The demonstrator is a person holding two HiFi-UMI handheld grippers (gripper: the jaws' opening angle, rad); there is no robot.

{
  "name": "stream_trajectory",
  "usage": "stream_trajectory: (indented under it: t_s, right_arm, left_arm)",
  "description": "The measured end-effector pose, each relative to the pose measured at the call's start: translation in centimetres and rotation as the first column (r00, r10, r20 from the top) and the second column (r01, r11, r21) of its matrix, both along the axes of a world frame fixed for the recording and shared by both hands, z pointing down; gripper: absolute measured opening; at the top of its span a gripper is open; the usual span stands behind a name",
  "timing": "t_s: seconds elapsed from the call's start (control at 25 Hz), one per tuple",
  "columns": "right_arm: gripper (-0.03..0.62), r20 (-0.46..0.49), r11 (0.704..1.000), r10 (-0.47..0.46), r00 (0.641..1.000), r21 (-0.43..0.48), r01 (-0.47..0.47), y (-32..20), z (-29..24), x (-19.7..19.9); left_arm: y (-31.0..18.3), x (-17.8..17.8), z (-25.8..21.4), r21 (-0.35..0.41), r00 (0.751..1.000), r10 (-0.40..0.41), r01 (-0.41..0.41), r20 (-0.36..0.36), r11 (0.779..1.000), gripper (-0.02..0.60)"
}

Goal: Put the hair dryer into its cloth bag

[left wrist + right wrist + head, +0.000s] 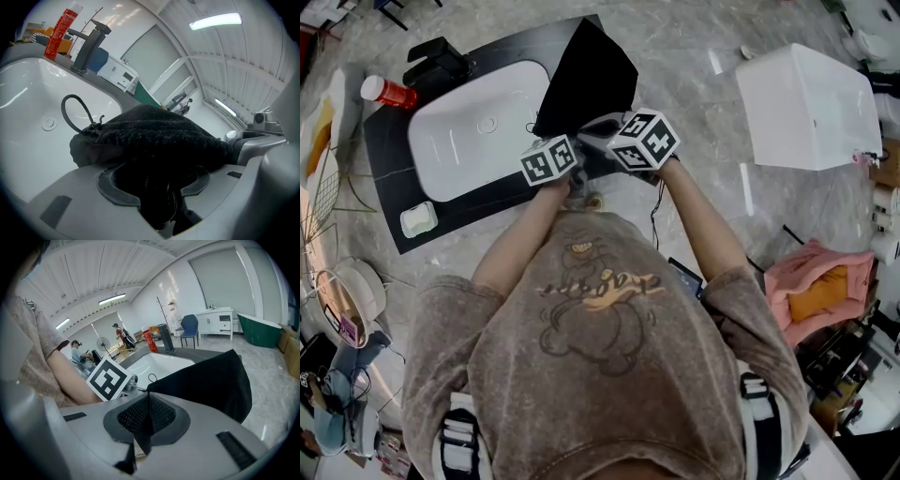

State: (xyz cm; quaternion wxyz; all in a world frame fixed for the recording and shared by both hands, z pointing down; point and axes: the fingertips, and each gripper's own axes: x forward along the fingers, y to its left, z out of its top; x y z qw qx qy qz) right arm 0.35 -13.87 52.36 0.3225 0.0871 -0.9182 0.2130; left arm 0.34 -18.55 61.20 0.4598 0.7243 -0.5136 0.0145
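Observation:
The black cloth bag lies tented over the right end of the white sink, its drawstring loop hanging into the basin. My right gripper is shut on the bag's edge, a fold of cloth pinched between its pads. My left gripper stands wide, closed round a dark bulky thing, seemingly the hair dryer, under the bag's mouth. Most of the dryer is hidden by cloth. Both marker cubes sit close together at the counter's front edge.
A black faucet and a red bottle stand at the dark counter's far left. A small soap dish sits at its near corner. A white box stands to the right, pink cloth below it.

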Motion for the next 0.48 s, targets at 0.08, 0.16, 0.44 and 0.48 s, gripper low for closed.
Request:
stream_trajectory:
  t_s: [0.08, 0.16, 0.44, 0.48]
  right_arm:
    - [0.011, -0.005, 1.0, 0.001, 1.0, -0.001, -0.001, 0.09, 0.14, 0.13]
    - [0.012, -0.008, 1.0, 0.005, 1.0, -0.003, -0.005, 0.18, 0.2, 0.35]
    - [0.012, -0.014, 1.0, 0.018, 1.0, -0.002, -0.018, 0.11, 0.47, 0.61]
    - [0.011, -0.013, 1.0, 0.02, 1.0, -0.002, -0.02, 0.12, 0.49, 0.62]
  left_arm:
    - [0.09, 0.02, 0.28, 0.001, 1.0, 0.006, -0.006, 0.0, 1.0, 0.212]
    - [0.24, 0.05, 0.35, 0.004, 1.0, 0.008, -0.008, -0.003, 1.0, 0.212]
    - [-0.02, -0.12, 0.4, -0.008, 0.998, -0.014, 0.013, -0.065, 1.0, 0.213]
    - [-0.01, -0.22, 0.35, -0.012, 0.996, -0.02, 0.02, -0.084, 1.0, 0.213]
